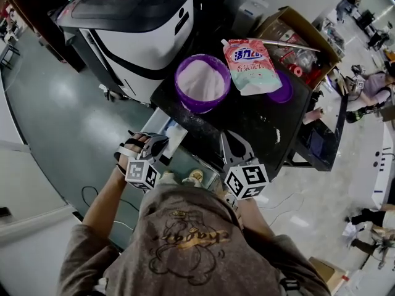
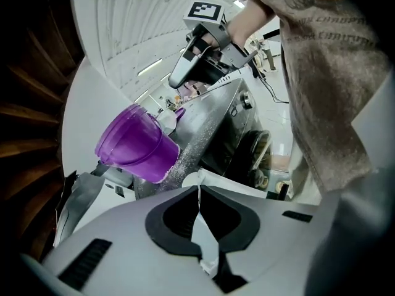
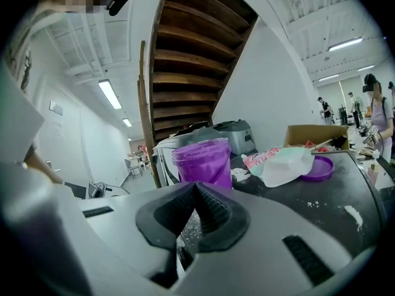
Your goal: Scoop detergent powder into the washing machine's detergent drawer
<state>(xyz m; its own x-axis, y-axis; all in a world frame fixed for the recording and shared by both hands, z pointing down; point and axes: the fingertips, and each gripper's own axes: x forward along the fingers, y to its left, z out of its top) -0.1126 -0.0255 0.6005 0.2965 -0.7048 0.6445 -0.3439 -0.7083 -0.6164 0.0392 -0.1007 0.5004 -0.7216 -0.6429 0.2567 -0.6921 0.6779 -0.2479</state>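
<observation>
- The purple tub (image 1: 202,82) stands open on the black table (image 1: 250,125), nearly full of white powder (image 1: 201,78), with spilled grains around it.
- A pink-and-white detergent pouch (image 1: 250,66) lies just beside the tub, partly over the purple lid (image 1: 286,93).
- My left tool (image 2: 199,190) is pressed together on a thin white edge. From the head view I take that to be the pulled-out drawer (image 1: 171,133) below the table's front edge.
- My right tool (image 3: 194,189) is pressed together and holds nothing, low over the table's near edge.
- Only the head view shows the powder. The right gripper view shows just the tub's wall.
</observation>
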